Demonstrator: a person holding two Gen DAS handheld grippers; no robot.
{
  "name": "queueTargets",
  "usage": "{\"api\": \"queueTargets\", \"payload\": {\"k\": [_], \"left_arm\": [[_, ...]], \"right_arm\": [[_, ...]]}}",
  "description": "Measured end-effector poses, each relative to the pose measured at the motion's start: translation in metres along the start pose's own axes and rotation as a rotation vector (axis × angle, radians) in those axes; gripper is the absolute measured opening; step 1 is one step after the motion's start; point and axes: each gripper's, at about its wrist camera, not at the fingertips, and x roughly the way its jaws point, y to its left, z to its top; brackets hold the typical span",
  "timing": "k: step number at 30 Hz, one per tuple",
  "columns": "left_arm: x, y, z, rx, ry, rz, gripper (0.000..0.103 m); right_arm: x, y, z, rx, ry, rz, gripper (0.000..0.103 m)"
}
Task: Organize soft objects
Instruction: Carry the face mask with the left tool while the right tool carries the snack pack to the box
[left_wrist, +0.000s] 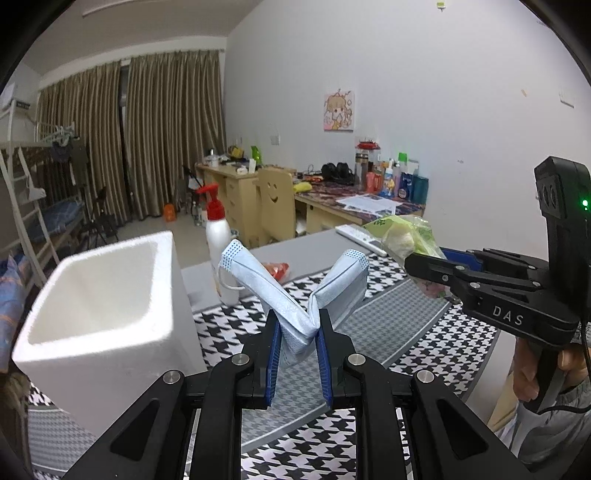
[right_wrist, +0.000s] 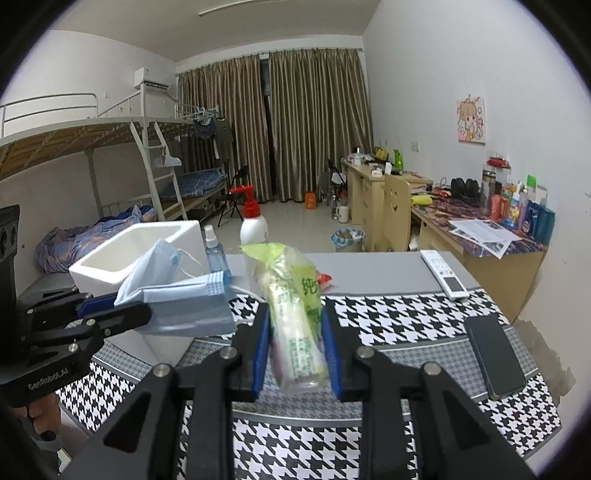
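Note:
My left gripper (left_wrist: 298, 325) is shut on a folded light blue face mask (left_wrist: 295, 291), held in the air above the table; the mask's two ends stick up in a V. The mask also shows in the right wrist view (right_wrist: 177, 295). A white foam box (left_wrist: 99, 306) stands open just left of the left gripper. My right gripper (right_wrist: 295, 325) is shut on a clear and green plastic pack of tissues (right_wrist: 295, 314), held above the table to the right of the left gripper. The pack also shows in the left wrist view (left_wrist: 402, 236).
A houndstooth cloth (right_wrist: 406, 317) covers the grey table. On it lie a black phone (right_wrist: 495, 354) and a white remote (right_wrist: 445, 273) at the right. A white pump bottle with a red top (right_wrist: 253, 225), a small spray bottle (right_wrist: 214, 251) and a red wrapper (left_wrist: 277, 269) are behind.

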Motion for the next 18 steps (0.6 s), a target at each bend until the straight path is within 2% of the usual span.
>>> {"api": "queueTargets", "payload": {"k": [18], "left_arm": [[-0.034, 0.015, 0.023, 0.002, -0.133, 0.076, 0.020]], "right_arm": [[-0.018, 0.004, 0.013, 0.010, -0.085, 0.011, 0.032]]}}
